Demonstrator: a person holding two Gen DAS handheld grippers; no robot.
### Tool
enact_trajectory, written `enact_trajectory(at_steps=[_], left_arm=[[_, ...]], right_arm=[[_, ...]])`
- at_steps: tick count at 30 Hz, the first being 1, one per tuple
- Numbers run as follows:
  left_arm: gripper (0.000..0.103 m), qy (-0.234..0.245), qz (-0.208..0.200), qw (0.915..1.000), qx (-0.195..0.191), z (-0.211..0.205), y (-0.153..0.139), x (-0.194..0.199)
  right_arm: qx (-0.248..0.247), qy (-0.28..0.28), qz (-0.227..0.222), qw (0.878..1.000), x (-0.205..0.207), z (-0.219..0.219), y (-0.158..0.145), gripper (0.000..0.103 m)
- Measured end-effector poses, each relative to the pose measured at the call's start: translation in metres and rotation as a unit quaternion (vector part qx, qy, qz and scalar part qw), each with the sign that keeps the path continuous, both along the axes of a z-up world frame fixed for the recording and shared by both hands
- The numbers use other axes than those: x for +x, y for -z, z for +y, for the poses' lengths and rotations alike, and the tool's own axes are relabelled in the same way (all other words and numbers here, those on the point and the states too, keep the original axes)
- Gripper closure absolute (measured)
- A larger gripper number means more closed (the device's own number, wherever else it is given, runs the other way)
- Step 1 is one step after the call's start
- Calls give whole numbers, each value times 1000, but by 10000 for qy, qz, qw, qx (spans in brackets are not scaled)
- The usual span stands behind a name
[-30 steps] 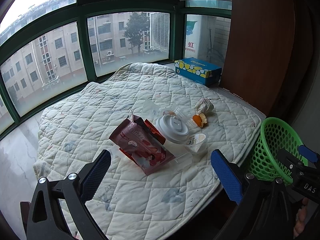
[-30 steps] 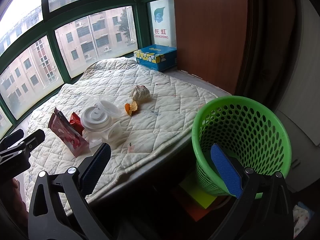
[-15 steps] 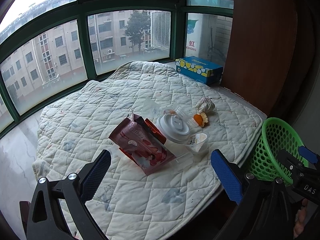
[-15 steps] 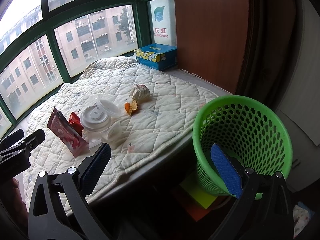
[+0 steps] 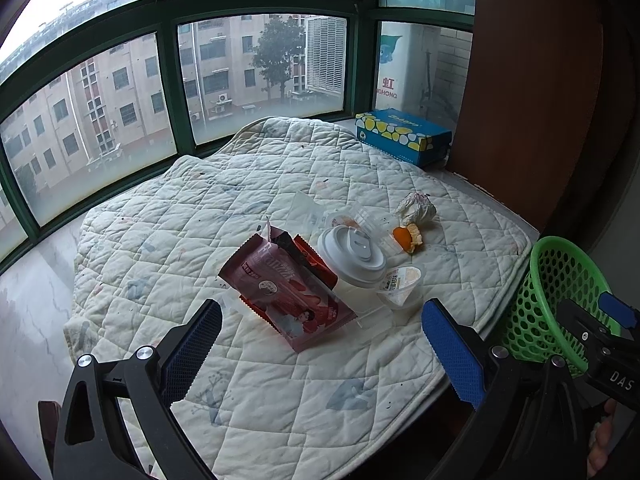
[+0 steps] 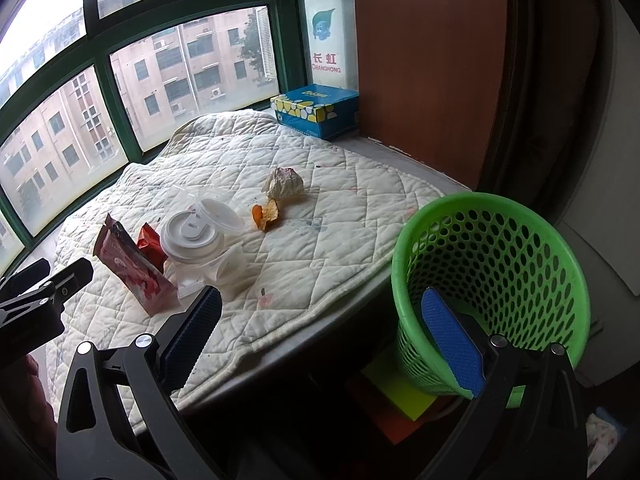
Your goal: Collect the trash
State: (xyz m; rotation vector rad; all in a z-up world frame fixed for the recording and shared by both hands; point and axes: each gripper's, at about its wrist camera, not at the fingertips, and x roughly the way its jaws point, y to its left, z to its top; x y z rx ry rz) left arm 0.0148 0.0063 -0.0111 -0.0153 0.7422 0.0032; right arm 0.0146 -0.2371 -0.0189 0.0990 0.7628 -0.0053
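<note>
Trash lies on a white quilted mat (image 5: 168,240): a pink snack wrapper (image 5: 284,292), a red wrapper (image 5: 308,256) behind it, a white lidded cup (image 5: 352,252), a small clear jelly cup (image 5: 402,286), an orange peel (image 5: 406,237) and a crumpled paper ball (image 5: 416,210). A green mesh basket (image 6: 492,280) stands below the mat's right edge. My left gripper (image 5: 320,344) is open and empty, just short of the pink wrapper. My right gripper (image 6: 320,332) is open and empty, over the mat edge beside the basket.
A blue tissue box (image 5: 402,134) sits at the far right corner by the windows (image 5: 120,112). A brown wooden panel (image 6: 424,60) rises on the right. Yellow and orange items (image 6: 396,392) lie on the floor under the basket.
Both views have shifted only slightly; the left gripper has drifted a little toward the wrapper. Nothing has been grasped or moved.
</note>
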Motion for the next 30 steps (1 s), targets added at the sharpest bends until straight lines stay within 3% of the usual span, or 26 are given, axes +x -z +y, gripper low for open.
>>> enact_trajectory(at_steps=[30], left_arm=[[6, -584, 269, 9979, -45, 50, 10, 37]], right_arm=[[-8, -439, 71, 9990, 63, 19, 10, 5]])
